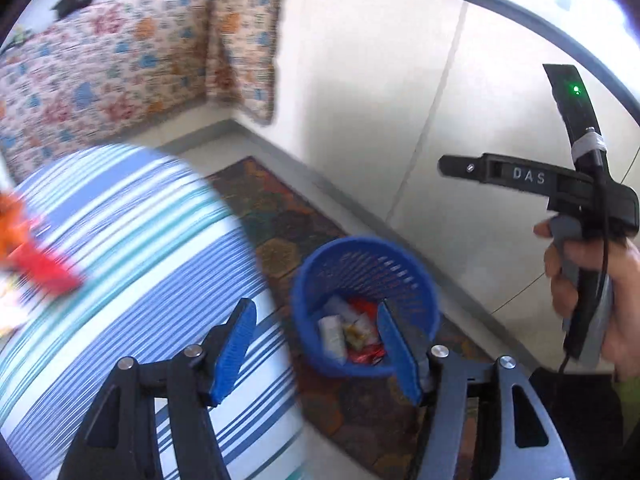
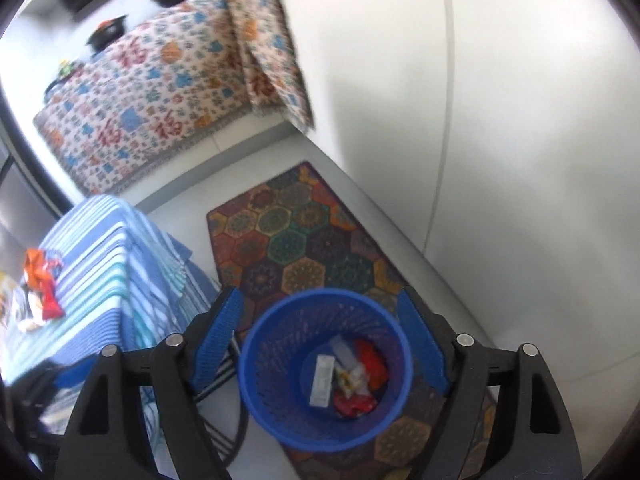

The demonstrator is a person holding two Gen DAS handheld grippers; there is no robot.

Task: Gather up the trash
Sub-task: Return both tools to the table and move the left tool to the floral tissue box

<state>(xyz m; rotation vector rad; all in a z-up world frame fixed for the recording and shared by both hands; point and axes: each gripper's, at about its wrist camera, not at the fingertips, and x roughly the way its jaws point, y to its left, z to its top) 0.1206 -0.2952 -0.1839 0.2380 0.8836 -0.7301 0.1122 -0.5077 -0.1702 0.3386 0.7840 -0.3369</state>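
A blue mesh basket [image 2: 276, 344] stands on the floor mat and holds a white packet [image 2: 322, 380], red wrappers [image 2: 372, 364] and other scraps. My right gripper [image 2: 320, 296] hovers above it, open, with nothing between its blue pads. In the left wrist view the basket [image 1: 360, 264] lies just beyond my left gripper [image 1: 314, 316], which is open and empty over the table's edge. Orange and red wrappers [image 2: 40, 280] lie on the striped table at the left, blurred in the left wrist view [image 1: 44, 268]. A hand [image 1: 592, 288] holds the other gripper's handle at the right.
The table wears a blue-and-white striped cloth [image 2: 100, 248]. A patterned hexagon mat [image 2: 296, 236] lies along the white wall [image 2: 520, 120]. Behind stands furniture under a floral cloth [image 2: 140, 100] with dark pots on top.
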